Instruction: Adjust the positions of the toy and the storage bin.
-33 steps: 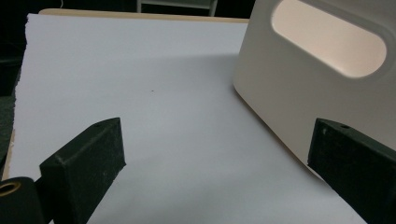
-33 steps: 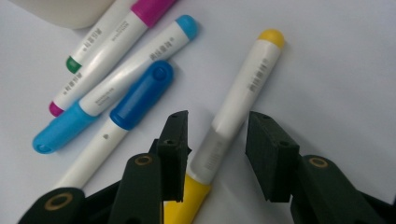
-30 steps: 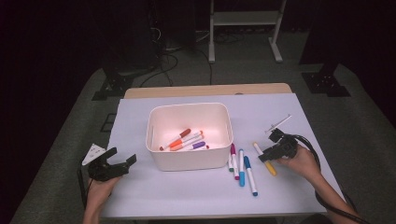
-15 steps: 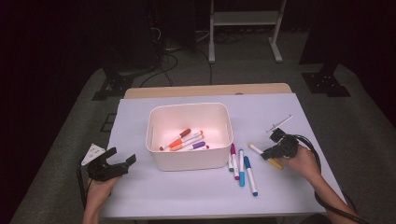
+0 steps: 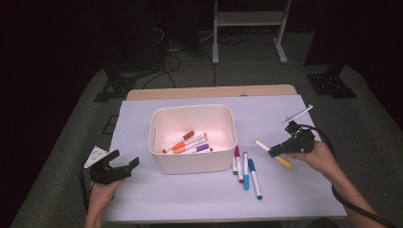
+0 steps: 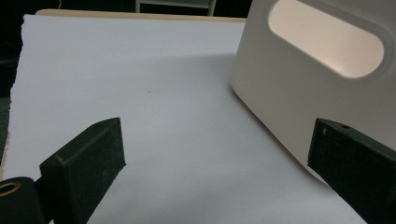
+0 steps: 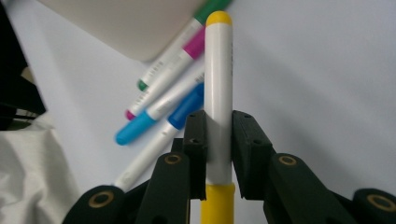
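Yellow marker (image 7: 218, 93): clamped mid-barrel in right claw (image 5: 274, 151) near desk's right edge, likely bound for white bin (image 5: 192, 164). Left claw (image 5: 124, 165) stood apart, idle at near-left corner.

Dark lab, cables (image 5: 190, 57), metal stand (image 5: 247, 19)

glossy plastic marker (image 7: 218, 93), matt white bin (image 5: 192, 137)

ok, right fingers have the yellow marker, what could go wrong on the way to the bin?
1. The right gripper pinches the yellow marker near its tail cap; the long front end could pivot or slip.
2. That end could clip the white bin wall.
3. A low pass could scatter the loose markers beside the bin.
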A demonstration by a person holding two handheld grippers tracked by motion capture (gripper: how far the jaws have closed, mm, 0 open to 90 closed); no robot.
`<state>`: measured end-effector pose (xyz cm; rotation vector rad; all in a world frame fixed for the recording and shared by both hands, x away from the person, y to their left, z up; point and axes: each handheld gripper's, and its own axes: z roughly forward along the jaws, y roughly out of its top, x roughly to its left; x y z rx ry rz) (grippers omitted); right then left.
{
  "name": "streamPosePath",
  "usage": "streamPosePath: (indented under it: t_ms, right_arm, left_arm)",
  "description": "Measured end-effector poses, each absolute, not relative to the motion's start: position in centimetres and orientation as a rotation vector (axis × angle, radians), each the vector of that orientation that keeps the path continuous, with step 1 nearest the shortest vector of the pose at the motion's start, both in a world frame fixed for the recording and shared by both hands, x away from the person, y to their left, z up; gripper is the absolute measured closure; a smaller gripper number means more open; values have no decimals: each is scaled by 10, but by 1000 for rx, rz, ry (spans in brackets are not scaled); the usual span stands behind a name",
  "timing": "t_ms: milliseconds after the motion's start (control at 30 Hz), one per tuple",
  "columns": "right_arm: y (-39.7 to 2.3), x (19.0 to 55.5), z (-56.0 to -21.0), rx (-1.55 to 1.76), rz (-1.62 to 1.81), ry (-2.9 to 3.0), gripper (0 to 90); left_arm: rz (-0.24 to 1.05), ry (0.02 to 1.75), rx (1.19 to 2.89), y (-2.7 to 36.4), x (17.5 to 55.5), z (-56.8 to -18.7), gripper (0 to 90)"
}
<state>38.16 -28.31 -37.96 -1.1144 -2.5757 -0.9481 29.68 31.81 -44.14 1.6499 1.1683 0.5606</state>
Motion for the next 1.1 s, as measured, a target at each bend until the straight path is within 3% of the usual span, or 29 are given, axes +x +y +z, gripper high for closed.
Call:
streamPosePath:
  t_ms: [600,1100]
  right_arm:
    - [-245,379,-288,-858,-1004,-2625,754]
    - [-188,391,-269,-700,-928,-2616,754]
  left_arm:
    - [559,1165,1643,318,297,-441,25]
    - [555,1164,1637,317,298,-441,25]
